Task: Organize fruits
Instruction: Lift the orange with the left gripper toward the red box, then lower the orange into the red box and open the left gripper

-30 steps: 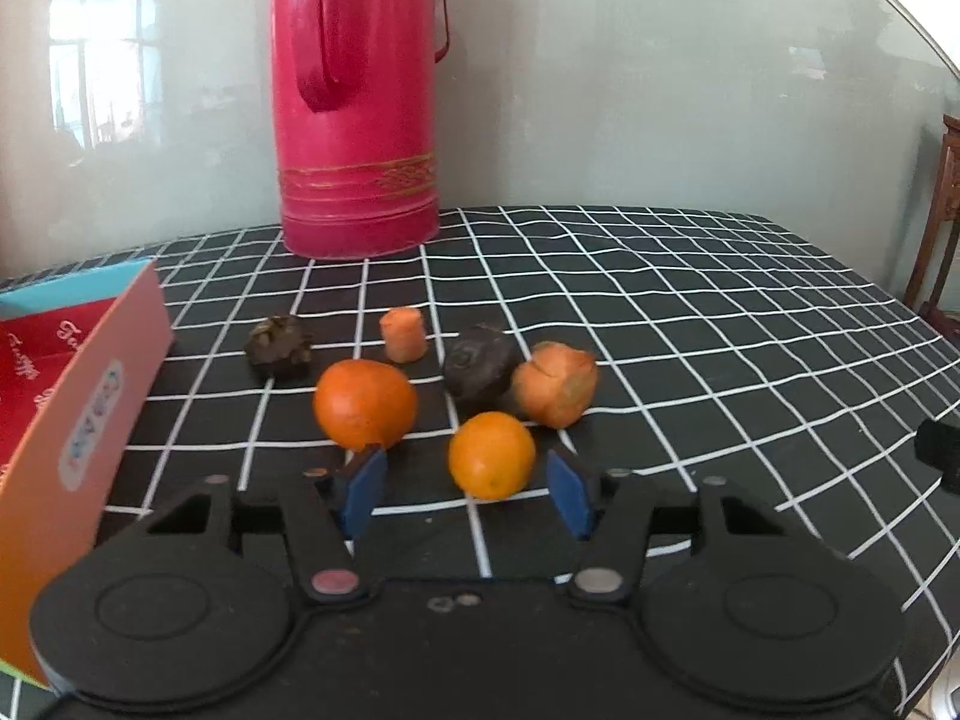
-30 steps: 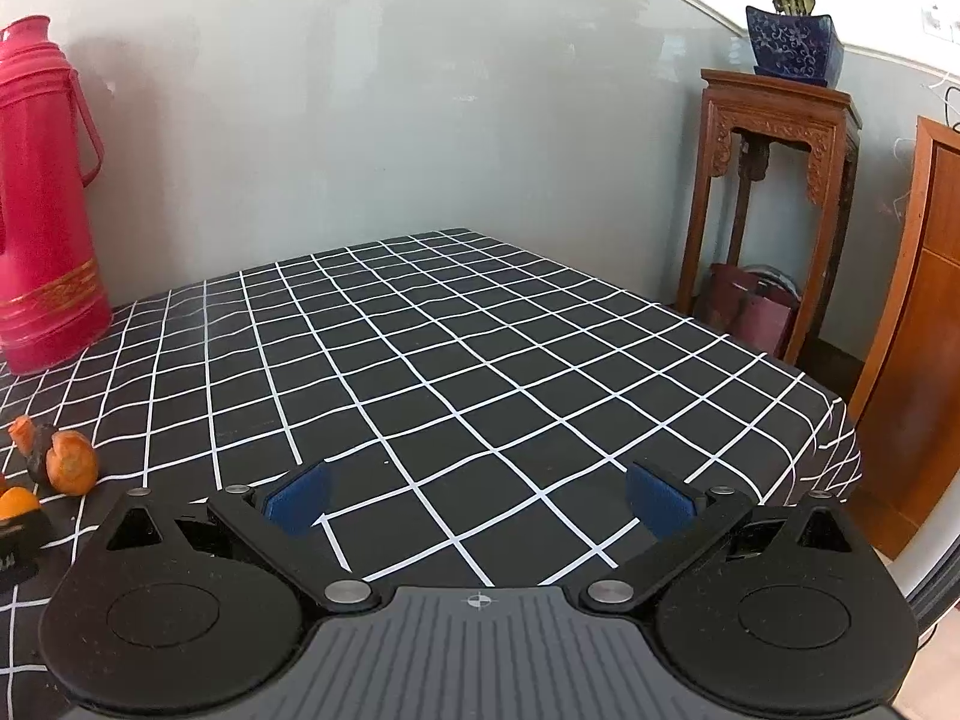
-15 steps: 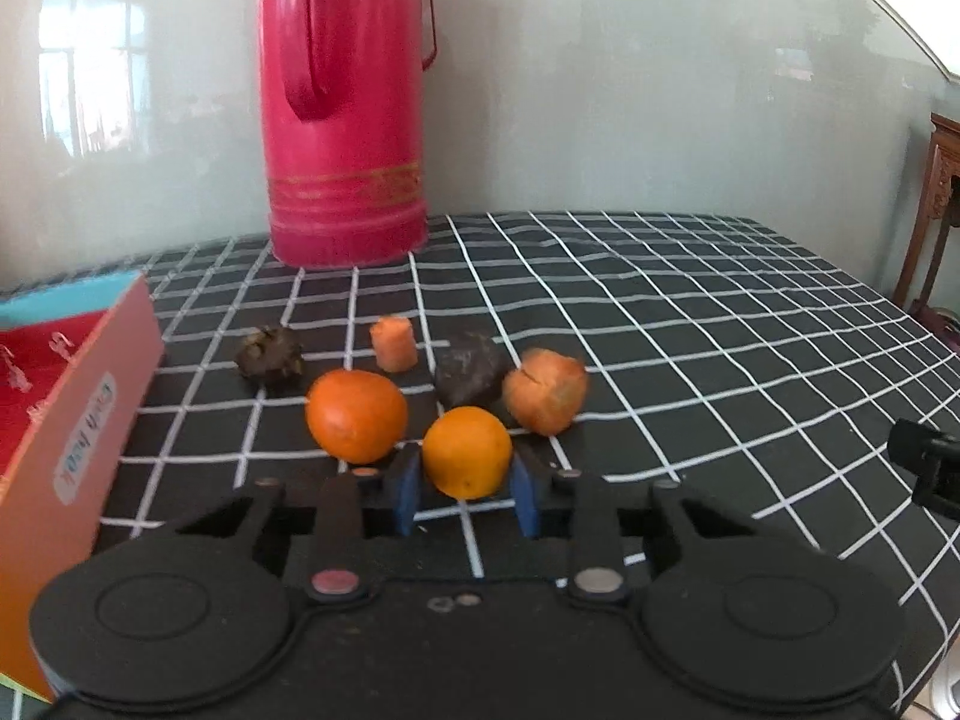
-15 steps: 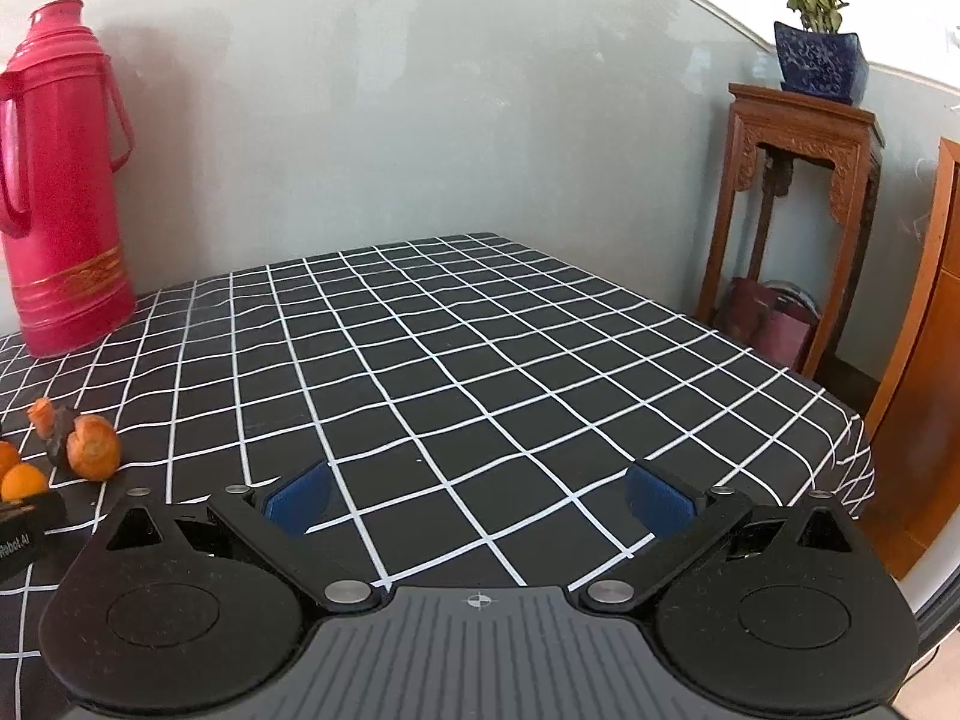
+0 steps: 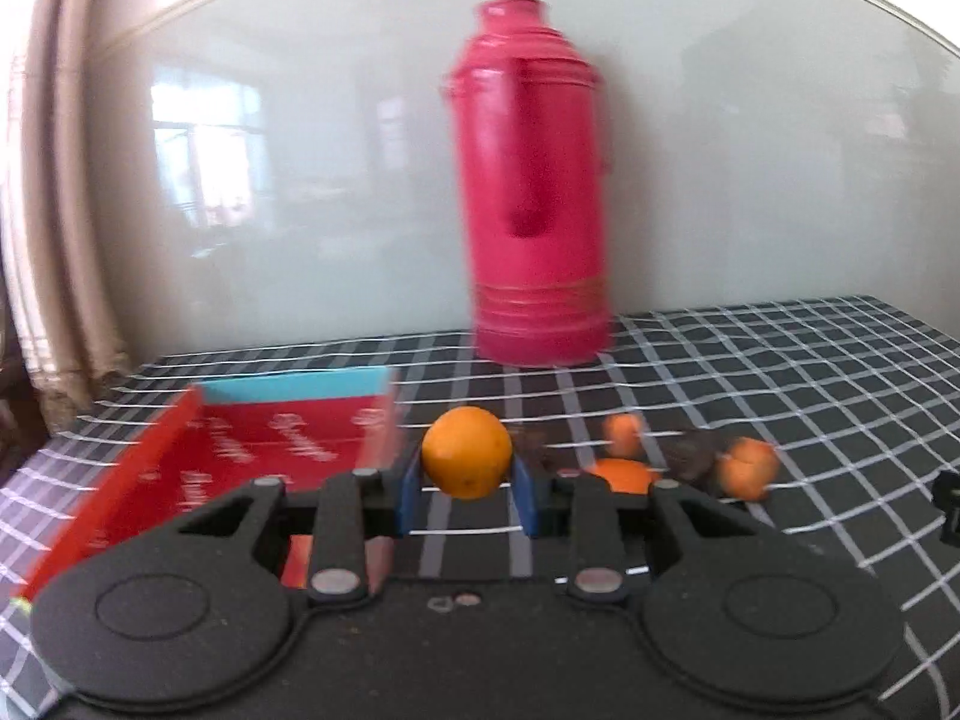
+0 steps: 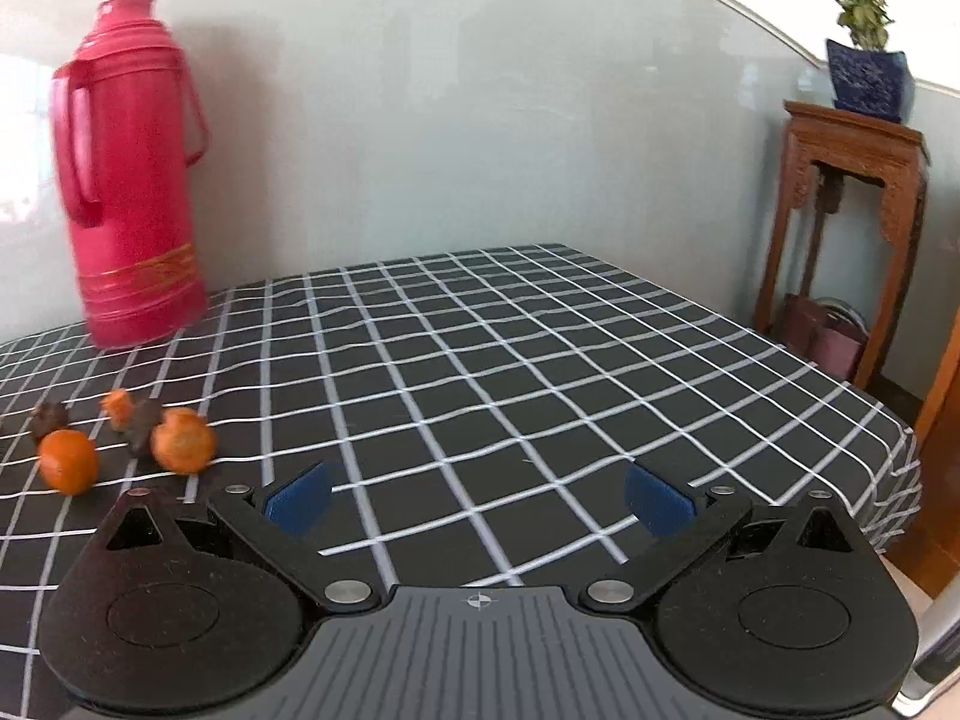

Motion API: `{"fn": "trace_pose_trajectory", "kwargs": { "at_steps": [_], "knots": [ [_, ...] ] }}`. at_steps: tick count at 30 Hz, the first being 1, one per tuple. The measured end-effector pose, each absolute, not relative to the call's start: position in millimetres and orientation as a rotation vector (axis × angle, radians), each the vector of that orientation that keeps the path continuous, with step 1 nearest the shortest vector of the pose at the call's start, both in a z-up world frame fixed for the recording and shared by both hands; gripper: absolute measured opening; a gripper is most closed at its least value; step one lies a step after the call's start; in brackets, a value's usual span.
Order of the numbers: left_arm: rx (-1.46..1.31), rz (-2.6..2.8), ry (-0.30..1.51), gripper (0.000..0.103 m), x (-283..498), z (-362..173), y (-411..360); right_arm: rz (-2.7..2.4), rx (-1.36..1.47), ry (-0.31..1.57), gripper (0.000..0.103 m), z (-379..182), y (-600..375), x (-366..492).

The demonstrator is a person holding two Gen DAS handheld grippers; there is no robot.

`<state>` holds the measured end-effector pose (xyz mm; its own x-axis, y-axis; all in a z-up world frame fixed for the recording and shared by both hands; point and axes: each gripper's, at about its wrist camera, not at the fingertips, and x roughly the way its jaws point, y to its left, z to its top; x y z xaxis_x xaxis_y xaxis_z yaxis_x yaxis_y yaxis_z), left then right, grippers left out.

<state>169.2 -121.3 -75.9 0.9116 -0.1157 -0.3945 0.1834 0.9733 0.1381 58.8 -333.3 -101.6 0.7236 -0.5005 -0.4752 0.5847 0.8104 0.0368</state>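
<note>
- The left gripper (image 5: 467, 495) is clenched on a small orange (image 5: 467, 461); its blue pads (image 5: 409, 495) press the fruit from both sides, and the fruit sits lifted in front of the checked tablecloth (image 5: 810, 420).
- At 10 o'clock from the held orange lies an open red box (image 5: 264, 456) with a light blue far wall; its near end is cut off behind the gripper body, and the print inside is too blurred to read.
- At 3 o'clock from the held fruit, a second orange (image 5: 621, 474) shows only its top; the gripper's linkage hides the rest.
- Farther toward 3 o'clock sit a dark lump (image 5: 690, 459) and a rough orange piece (image 5: 747, 468), close together; whether they touch is unclear through the motion blur.
- A small orange chunk (image 5: 624, 435) lies just behind them, and another dark lump (image 5: 531, 441) peeks out at the held orange's right edge, mostly hidden.
- A red thermos (image 5: 534, 192) stands upright at 12 o'clock near the wall, smeared by blur.
- The right gripper (image 6: 477, 495) is released, its blue pads (image 6: 300, 498) spread wide over bare cloth with nothing between them.
- In the right wrist view the remaining fruit cluster lies at 9 o'clock, well apart from that gripper: the second orange (image 6: 68, 461), the rough orange piece (image 6: 183, 440), the dark lump (image 6: 143, 420), the small chunk (image 6: 117, 405) and the other dark lump (image 6: 49, 417).
- A wooden stand (image 6: 840, 228) with a potted plant (image 6: 867, 66) is at 2 o'clock, beyond the table's edge.
</note>
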Motion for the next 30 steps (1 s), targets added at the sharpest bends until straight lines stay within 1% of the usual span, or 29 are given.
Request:
{"fn": "trace_pose_trajectory", "kwargs": {
  "at_steps": [12,19,21,23,24,25,26,27,30],
  "knots": [
    [0.069,0.101,0.543,0.023,186.8,-69.8,-24.5,-0.484,0.174,0.465,0.103,-103.8,-289.0,85.4],
    [0.051,0.140,0.606,0.023,186.1,-73.9,4.0,-0.422,0.160,0.465,0.103,-105.7,-266.9,97.3],
    [0.048,0.142,0.622,0.025,187.1,-74.8,6.9,-0.404,0.160,0.464,0.103,-106.9,-260.4,99.8],
    [0.056,0.146,0.621,0.033,184.7,-74.4,4.2,-0.385,0.158,0.461,0.103,-107.6,-255.2,102.9],
    [0.058,0.149,0.619,0.034,183.0,-74.5,4.1,-0.376,0.157,0.457,0.103,-107.7,-252.8,103.9],
    [0.059,0.151,0.616,0.041,180.9,-73.0,3.8,-0.368,0.156,0.454,0.103,-107.9,-250.8,104.4],
    [0.059,0.150,0.607,0.058,178.5,-72.2,5.3,-0.359,0.155,0.451,0.103,-108.0,-248.5,105.6],
    [0.057,0.155,0.594,0.066,176.2,-70.6,6.8,-0.351,0.156,0.449,0.103,-107.9,-245.7,105.9],
    [0.055,0.139,0.551,0.071,166.7,-64.6,10.3,-0.323,0.157,0.445,0.103,-108.3,-239.2,108.3]
  ]
}}
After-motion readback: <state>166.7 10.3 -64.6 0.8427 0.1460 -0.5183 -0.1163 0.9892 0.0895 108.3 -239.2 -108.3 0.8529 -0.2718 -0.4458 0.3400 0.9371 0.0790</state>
